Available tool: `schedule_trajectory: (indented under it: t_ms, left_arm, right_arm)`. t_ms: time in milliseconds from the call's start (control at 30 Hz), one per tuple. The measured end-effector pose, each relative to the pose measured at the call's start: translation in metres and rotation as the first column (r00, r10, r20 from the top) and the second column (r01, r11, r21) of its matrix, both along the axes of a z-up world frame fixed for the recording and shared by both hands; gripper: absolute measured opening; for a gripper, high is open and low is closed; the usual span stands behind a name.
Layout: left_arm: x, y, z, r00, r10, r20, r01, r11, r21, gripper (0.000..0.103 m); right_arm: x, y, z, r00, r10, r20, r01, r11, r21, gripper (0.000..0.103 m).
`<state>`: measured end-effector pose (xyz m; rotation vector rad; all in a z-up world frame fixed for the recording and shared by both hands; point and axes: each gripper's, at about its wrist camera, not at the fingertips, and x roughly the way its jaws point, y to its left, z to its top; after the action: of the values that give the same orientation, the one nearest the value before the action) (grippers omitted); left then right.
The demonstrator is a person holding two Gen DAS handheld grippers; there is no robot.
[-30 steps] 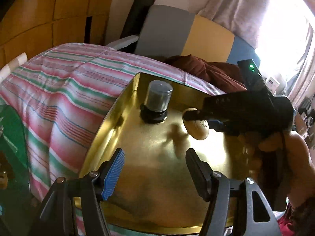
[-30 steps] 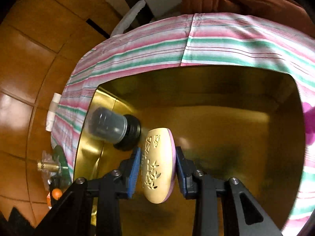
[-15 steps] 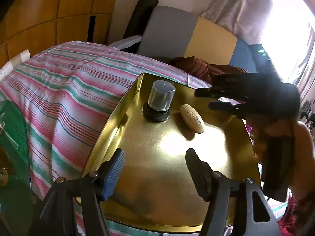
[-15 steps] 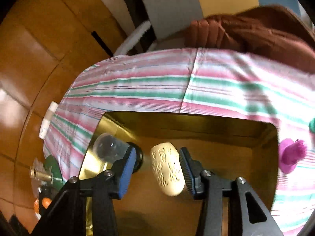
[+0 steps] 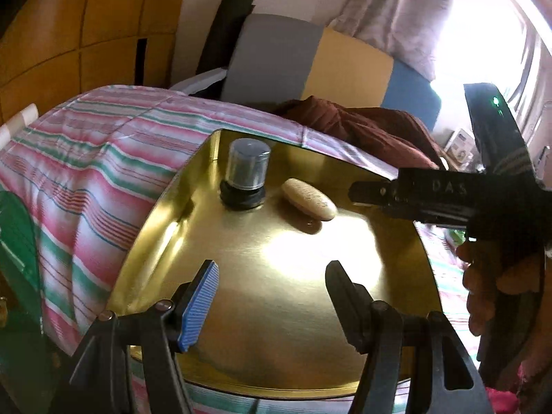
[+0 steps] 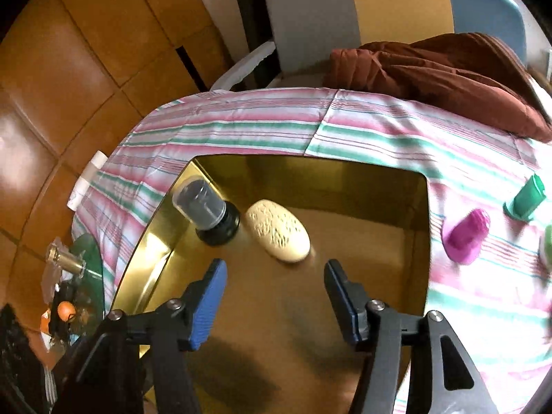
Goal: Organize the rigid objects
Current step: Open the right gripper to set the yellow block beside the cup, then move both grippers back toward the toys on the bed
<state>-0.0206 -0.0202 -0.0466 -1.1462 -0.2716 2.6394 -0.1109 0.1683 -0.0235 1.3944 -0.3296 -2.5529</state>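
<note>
Two objects sit in the gold tray [image 6: 407, 214]: a clear-capped cylinder on a black base [image 6: 207, 212] at the tray's 10 o'clock corner, and a cream oval case with a perforated top [image 6: 277, 230] lying flat just beside it, toward 3 o'clock. Contact between the two cannot be told from either view.

Right gripper [image 6: 274, 298]: released, jaws spread wide, nothing between them; it hangs over the tray floor on the 6 o'clock side of the oval case. Left gripper [image 5: 269, 293]: likewise released and empty, over the tray's near half; in its view the right gripper shows as a dark body at 3 o'clock.

Outside the tray, on the striped bedspread [image 6: 241, 127] at 3 o'clock: a magenta capped piece [image 6: 465, 239] and a green container [image 6: 526, 200], both standing tilted on soft cloth. A pale green item at the far right edge is too cut off to name.

Judgement: the oval case looks placed; the remaining pieces on the bedspread are the likely next pickups.

Risks:
- The bedspread gives under load; a push before the jaws close could topple the magenta piece or roll it away.
- The tray rests on bedding, so leaning on its rim may tip it and slide the oval case.
- The cylinder is tall on a small base; a passing gripper could knock it over.
</note>
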Motion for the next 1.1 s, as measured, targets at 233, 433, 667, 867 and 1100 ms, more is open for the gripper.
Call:
schedule_trajectory:
  t_ms: [233, 433, 667, 867, 1100]
  left_arm:
    - [0.008, 0.012, 0.003, 0.999, -0.049, -0.021, 0.049, 0.999, -0.004, 0.067]
    - [0.016, 0.024, 0.007, 0.995, -0.088, -0.039, 0.088, 0.996, -0.008, 0.067]
    - [0.029, 0.048, 0.010, 0.983, -0.178, -0.054, 0.178, 0.984, 0.004, 0.067]
    - [0.044, 0.076, 0.019, 0.961, -0.263, -0.081, 0.264, 0.964, 0.000, 0.067]
    - [0.059, 0.106, 0.025, 0.935, -0.342, -0.093, 0.343, 0.939, -0.009, 0.067]
  right_arm:
    - [0.030, 0.021, 0.007, 1.000, -0.013, -0.018, 0.014, 1.000, 0.022, 0.062]
    - [0.057, 0.065, 0.014, 0.997, -0.077, -0.025, 0.078, 0.996, 0.040, 0.062]
    - [0.093, 0.121, 0.002, 0.985, -0.175, 0.002, 0.175, 0.983, 0.050, 0.066]
    - [0.118, 0.172, -0.017, 0.962, -0.266, 0.056, 0.261, 0.962, 0.076, 0.066]
    - [0.137, 0.252, -0.025, 0.920, -0.384, 0.079, 0.365, 0.912, 0.186, 0.066]
